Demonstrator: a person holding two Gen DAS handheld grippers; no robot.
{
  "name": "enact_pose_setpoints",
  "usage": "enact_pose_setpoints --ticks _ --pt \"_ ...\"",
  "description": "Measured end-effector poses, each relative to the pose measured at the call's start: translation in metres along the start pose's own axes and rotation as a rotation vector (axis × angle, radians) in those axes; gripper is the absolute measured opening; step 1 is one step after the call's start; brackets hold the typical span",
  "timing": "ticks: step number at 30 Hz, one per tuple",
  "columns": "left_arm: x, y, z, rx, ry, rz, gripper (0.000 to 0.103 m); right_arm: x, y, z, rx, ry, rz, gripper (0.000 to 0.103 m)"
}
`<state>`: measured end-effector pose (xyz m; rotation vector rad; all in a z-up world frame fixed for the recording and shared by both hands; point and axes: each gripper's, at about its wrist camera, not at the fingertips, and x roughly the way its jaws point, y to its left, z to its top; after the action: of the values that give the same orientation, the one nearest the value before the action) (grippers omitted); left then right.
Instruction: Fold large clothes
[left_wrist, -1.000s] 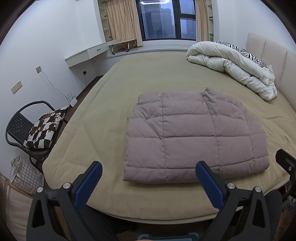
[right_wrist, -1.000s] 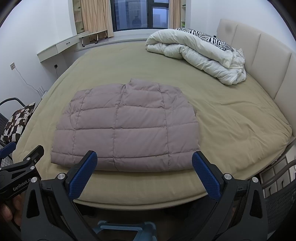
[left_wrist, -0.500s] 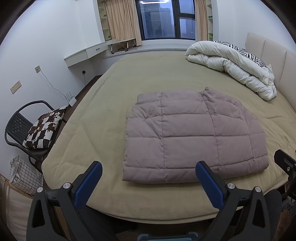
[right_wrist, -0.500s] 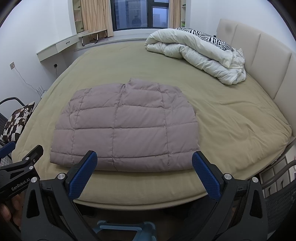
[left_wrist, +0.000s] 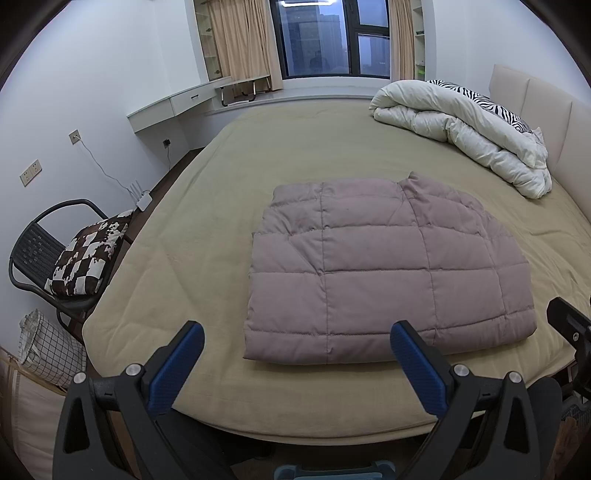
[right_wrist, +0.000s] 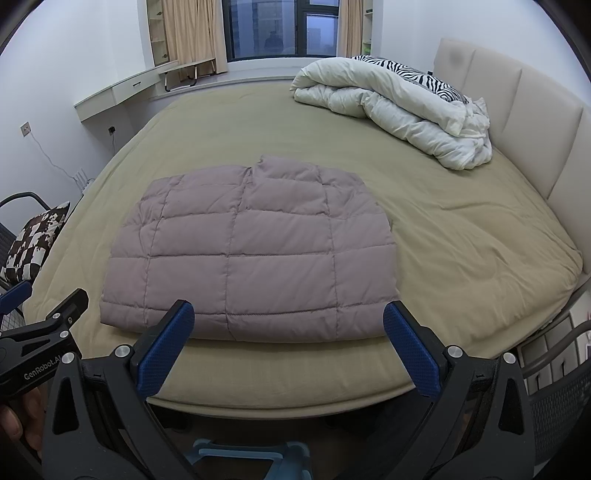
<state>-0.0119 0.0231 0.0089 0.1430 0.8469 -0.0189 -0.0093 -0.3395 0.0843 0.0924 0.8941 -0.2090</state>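
Note:
A mauve quilted puffer jacket (left_wrist: 384, 269) (right_wrist: 251, 251) lies folded into a flat rectangle on the olive bed (left_wrist: 207, 229) (right_wrist: 461, 240), near its front edge. My left gripper (left_wrist: 297, 334) hovers open just short of the jacket's near hem, nothing between its blue pads. In the right wrist view my right gripper (right_wrist: 288, 314) is also open and empty, its tips over the hem. The left gripper's black body (right_wrist: 40, 332) shows at the lower left of that view, held by a hand.
A bunched white duvet (left_wrist: 461, 129) (right_wrist: 399, 110) with a zebra pillow lies at the bed's far right, by the padded headboard (right_wrist: 517, 110). A black chair with a patterned cushion (left_wrist: 85, 254) and a wire basket (left_wrist: 48, 350) stand left of the bed.
Both views have shifted very slightly; the jacket sits a touch lower and further left in the left wrist view. The jacket itself and both open grippers look unchanged.

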Motion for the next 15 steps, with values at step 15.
enact_pose_setpoints --ticks 15 --pt "0.0008 -0.001 -0.003 0.001 0.005 -0.001 0.103 0.0033 -0.0024 0.0001 0.001 0.004 0.002 0.103"
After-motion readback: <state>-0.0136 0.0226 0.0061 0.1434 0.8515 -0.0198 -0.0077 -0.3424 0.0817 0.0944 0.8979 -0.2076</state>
